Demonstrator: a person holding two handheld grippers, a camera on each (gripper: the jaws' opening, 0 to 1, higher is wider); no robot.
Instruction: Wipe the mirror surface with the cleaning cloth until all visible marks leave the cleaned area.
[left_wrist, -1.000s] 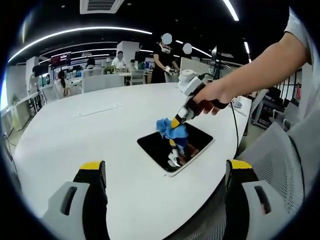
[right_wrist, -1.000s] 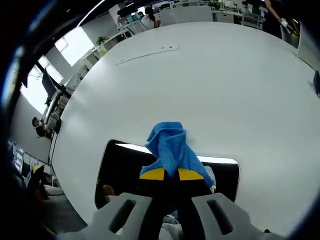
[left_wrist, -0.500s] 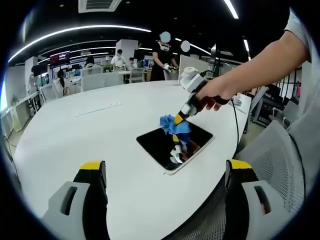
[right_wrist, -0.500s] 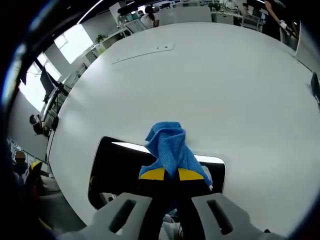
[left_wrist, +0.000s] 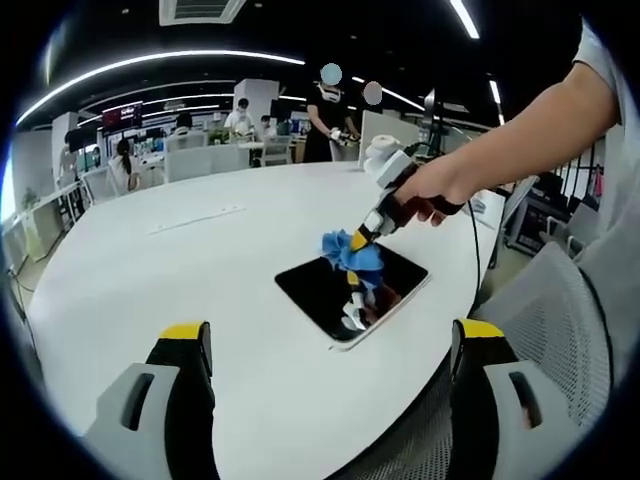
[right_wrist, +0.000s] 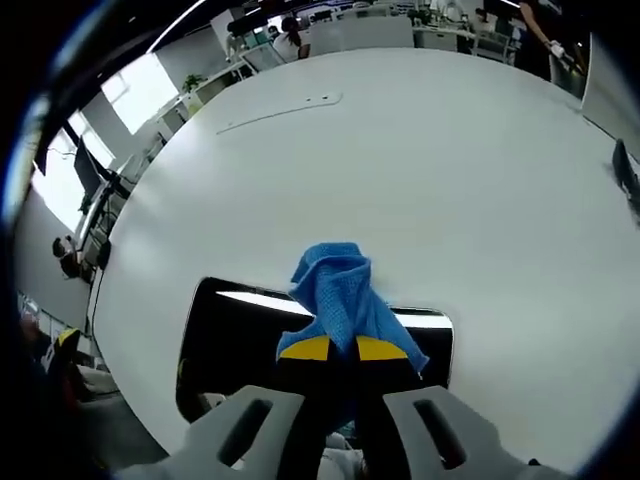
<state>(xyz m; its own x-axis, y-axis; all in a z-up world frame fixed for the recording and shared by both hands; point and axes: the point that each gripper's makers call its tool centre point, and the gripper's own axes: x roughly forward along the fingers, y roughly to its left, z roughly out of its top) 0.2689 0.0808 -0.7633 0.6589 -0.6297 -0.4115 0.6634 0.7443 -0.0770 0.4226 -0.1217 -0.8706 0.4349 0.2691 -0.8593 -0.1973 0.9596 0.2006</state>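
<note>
Right tool (right_wrist: 342, 347) pinches the bunched blue cloth (right_wrist: 343, 292) against the dark glossy mirror (right_wrist: 240, 335).

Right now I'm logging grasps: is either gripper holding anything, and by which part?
The right gripper is shut on the blue cleaning cloth, pinching its bunched lower end over the mirror. The left gripper is open and holds nothing.

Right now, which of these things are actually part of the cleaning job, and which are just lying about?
In the job:
- blue cloth
- mirror
- right gripper, clamped on the cloth

Lying about:
- left gripper, open, idle
- white table
- mesh chair
</note>
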